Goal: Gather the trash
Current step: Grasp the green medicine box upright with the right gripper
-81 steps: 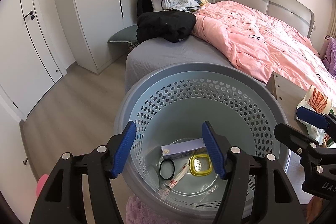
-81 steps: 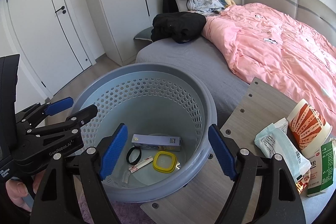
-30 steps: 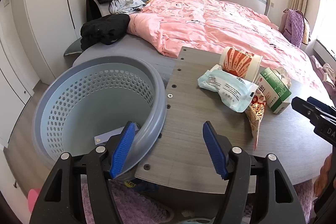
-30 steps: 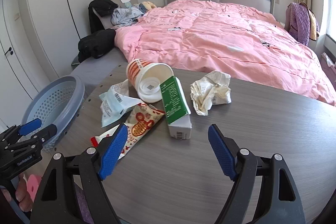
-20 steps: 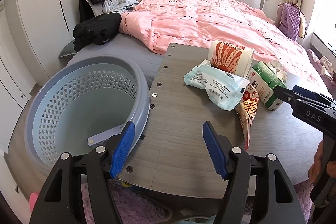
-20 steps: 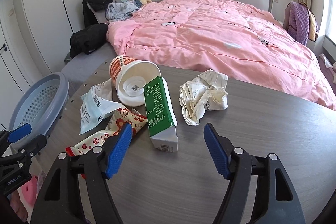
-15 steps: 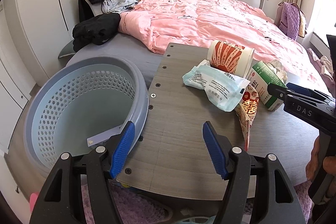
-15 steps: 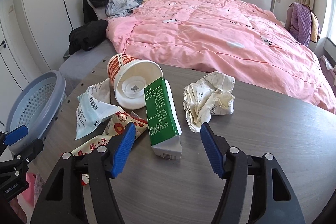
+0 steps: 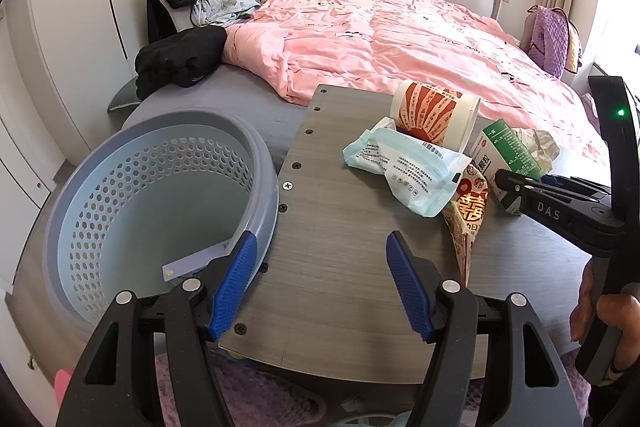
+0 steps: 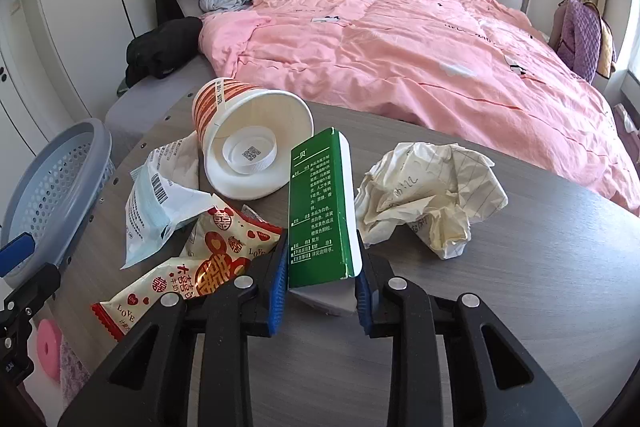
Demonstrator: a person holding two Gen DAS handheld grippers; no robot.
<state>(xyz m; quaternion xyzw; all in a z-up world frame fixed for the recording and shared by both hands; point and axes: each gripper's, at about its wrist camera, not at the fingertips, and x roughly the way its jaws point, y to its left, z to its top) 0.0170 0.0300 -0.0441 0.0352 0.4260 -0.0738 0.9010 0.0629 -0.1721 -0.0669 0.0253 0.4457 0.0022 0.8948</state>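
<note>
My right gripper is shut on the near end of a green and white carton that lies on the grey table. Beside the carton lie a red-striped paper cup on its side, a pale blue wipes packet, a red and cream snack wrapper and a crumpled paper ball. My left gripper is open and empty over the table's left edge, next to the blue-grey perforated basket. The carton and the right gripper also show in the left wrist view.
A bed with a pink duvet runs behind the table. Dark clothes lie on its grey corner. White wardrobes line the left wall. A purple bag hangs at the far right. A white card lies in the basket.
Both grippers swung from over the basket to the table. My right gripper moved in on the green carton and its jaws closed on it. My left gripper stayed open.
</note>
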